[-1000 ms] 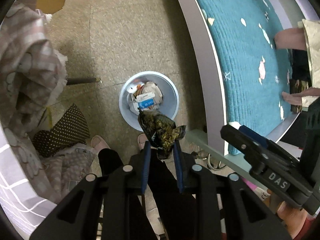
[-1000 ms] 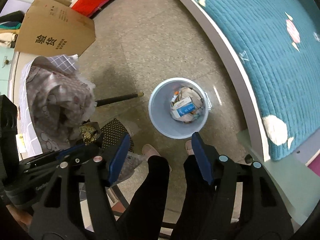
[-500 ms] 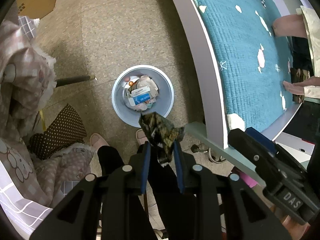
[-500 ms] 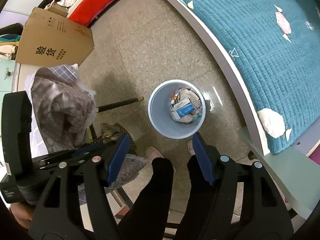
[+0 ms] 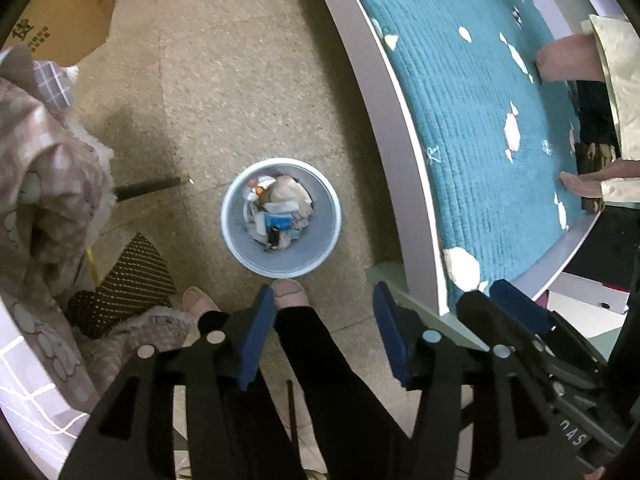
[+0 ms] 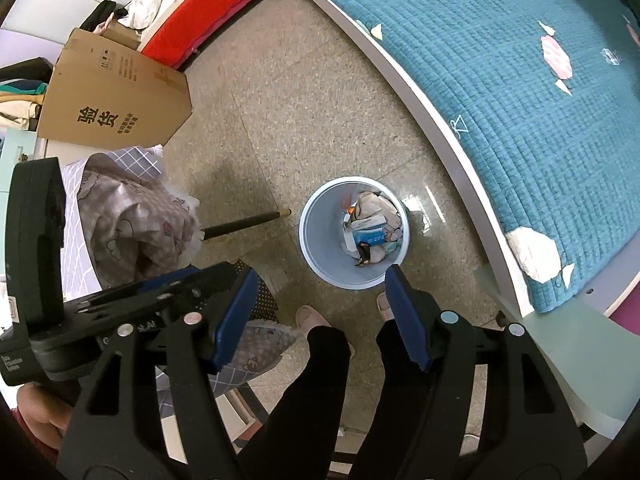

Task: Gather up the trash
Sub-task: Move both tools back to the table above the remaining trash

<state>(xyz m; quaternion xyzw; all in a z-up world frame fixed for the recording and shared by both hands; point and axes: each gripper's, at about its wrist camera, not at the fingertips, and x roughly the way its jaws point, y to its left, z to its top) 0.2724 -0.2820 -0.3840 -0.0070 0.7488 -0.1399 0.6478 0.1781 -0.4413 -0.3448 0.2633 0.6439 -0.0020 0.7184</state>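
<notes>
High above the floor, the left hand-held gripper [image 5: 324, 328] has just been opening with nothing between its jaws, its dark wrapper [image 5: 274, 238] now in the waste bin [image 5: 240, 208] below, while the right hand-held gripper [image 6: 320, 320] hangs released, empty.

Both wrist cameras look steeply down from well above the floor, sharing the pale blue bin [image 5: 280, 216] [image 6: 354, 232] and teal bed edge [image 5: 472, 128] [image 6: 520, 92].

Left tool [image 5: 324, 332], just opened, hangs empty above the trash bin [image 5: 281, 228].
</notes>
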